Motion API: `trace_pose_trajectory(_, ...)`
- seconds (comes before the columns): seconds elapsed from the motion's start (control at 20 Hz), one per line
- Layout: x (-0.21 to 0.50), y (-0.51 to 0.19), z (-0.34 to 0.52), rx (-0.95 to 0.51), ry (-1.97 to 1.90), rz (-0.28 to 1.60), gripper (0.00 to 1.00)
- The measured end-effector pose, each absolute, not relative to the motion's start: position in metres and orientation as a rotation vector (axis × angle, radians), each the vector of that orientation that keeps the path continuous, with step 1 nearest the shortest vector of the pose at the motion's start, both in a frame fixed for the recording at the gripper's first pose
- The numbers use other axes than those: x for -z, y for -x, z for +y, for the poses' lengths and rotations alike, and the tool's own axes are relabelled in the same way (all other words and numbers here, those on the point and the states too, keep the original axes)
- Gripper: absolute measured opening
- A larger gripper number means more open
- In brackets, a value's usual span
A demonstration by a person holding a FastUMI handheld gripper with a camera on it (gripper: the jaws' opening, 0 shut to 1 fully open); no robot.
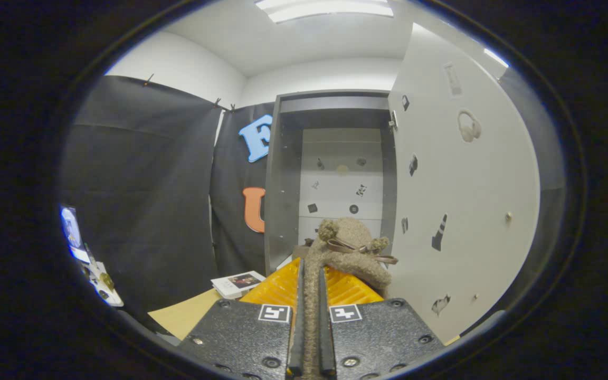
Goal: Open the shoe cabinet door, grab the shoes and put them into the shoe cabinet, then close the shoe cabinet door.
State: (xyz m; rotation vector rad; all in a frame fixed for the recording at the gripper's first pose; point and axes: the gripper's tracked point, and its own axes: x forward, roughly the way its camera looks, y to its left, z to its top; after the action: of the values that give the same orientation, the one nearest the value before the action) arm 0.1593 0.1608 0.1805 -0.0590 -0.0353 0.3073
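Note:
My gripper (310, 274) is shut on a fuzzy tan slipper-like shoe (354, 248) with pompom ears and a brown ribbon bow; both fingers pinch its edge and the rest of the shoe hangs just ahead of the fingertips. Straight beyond it stands the grey shoe cabinet (335, 169), its inside open to view with a pale back panel. Its white door (462, 200) is swung wide open to the right of the shoe, with small stickers and a small knob on it.
A stack of booklets (238, 283) lies on a tan sheet (188, 314) to the left of the fingers, near the cabinet's foot. A cluttered spot with a lit screen (72, 229) sits far left. Black cloth walls close the left side.

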Motion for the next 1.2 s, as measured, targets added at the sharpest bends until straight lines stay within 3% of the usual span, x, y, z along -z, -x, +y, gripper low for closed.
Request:
trace_pose_trajectory(0.55, -0.194, -0.314, 0.186, -0.240, 0.162, 0.016, 0.15)
trace_pose_trajectory(0.9, -0.161, -0.420, 0.176, -0.127, 0.239, 0.081, 0.14)
trace_pose_trajectory(1.2, -0.122, -0.500, 0.184, -0.139, 0.357, 0.144, 0.15)
